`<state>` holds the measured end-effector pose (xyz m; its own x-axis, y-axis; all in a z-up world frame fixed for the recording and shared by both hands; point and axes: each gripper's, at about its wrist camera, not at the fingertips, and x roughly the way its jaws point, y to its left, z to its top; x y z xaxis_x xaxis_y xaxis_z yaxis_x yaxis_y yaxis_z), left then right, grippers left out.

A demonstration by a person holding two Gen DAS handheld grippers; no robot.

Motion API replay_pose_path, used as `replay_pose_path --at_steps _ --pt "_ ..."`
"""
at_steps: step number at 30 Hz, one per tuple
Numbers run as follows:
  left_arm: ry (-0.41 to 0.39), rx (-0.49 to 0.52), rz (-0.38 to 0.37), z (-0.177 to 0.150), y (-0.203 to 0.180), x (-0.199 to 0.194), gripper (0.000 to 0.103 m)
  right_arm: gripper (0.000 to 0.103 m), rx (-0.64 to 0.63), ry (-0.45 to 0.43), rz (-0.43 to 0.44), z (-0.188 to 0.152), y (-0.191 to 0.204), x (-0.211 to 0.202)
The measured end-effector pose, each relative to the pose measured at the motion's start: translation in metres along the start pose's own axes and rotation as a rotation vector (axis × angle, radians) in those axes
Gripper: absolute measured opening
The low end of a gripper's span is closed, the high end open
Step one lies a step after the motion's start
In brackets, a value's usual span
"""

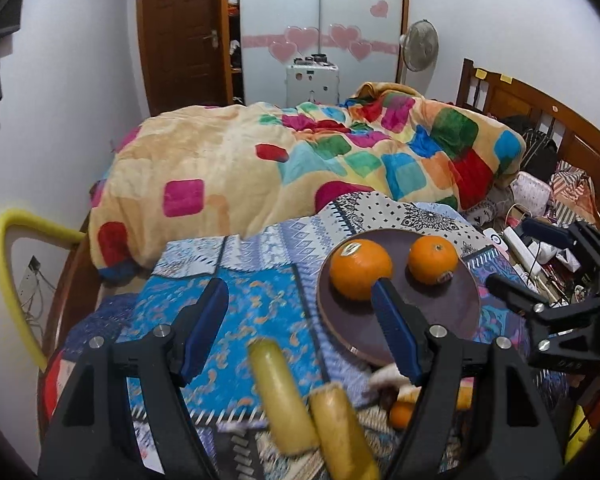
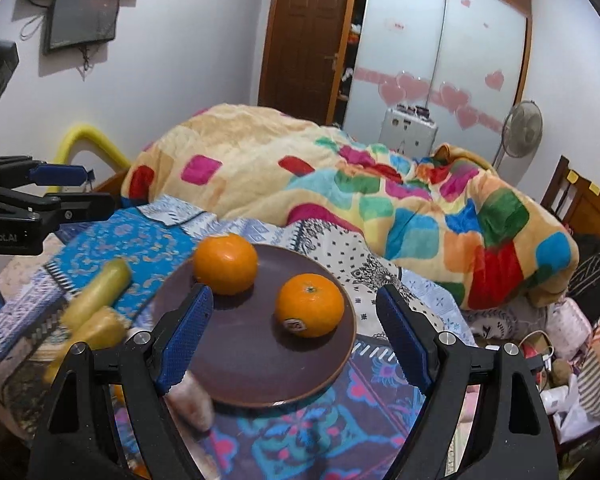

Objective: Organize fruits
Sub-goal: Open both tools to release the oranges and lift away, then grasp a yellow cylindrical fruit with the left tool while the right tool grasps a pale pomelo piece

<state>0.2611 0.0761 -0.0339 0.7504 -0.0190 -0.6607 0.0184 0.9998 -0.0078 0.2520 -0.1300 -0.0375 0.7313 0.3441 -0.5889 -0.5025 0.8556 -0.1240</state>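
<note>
Orange fruits, two oranges [image 2: 308, 310] [image 2: 225, 263], sit on a brown plate [image 2: 252, 364]; both tongs, left [image 1: 304, 330] and right [image 2: 294, 338], are wide and hold nothing.

The bed [image 2: 112, 184] is covered by a blue patterned cloth [image 1: 256, 304], with a multicoloured quilt [image 1: 300, 160] heaped behind it. On the cloth rest a brown plate [image 2: 260, 360] bearing two oranges, two yellow banana-like fruits [image 1: 300, 400] lying left of the plate, and one small orange fruit [image 1: 402, 414] near the plate's front edge. Clutter lies at the right side, unidentifiable.
</note>
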Motion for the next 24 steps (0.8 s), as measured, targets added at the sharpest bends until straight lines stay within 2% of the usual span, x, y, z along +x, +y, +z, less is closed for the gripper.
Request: replay_pose_path --at_steps 8,15,21,22,24 --pt "0.001 -0.012 0.020 -0.036 0.014 -0.031 0.074 0.082 0.003 -0.020 0.026 -0.014 0.018 -0.024" --pt "0.060 -0.024 0.019 -0.070 0.023 -0.018 0.074 0.082 0.013 0.025 0.056 -0.034 0.028 -0.011" --pt "0.141 -0.030 -0.012 -0.092 0.022 0.015 0.053 0.080 0.008 0.075 0.113 -0.045 0.040 0.010" --pt "0.151 -0.030 -0.018 -0.094 0.022 0.020 0.048 0.076 0.003 0.081 0.121 -0.045 0.043 0.013" --pt "0.168 -0.036 -0.036 -0.097 0.021 0.028 0.047 0.070 -0.007 0.097 0.140 -0.046 0.048 0.020"
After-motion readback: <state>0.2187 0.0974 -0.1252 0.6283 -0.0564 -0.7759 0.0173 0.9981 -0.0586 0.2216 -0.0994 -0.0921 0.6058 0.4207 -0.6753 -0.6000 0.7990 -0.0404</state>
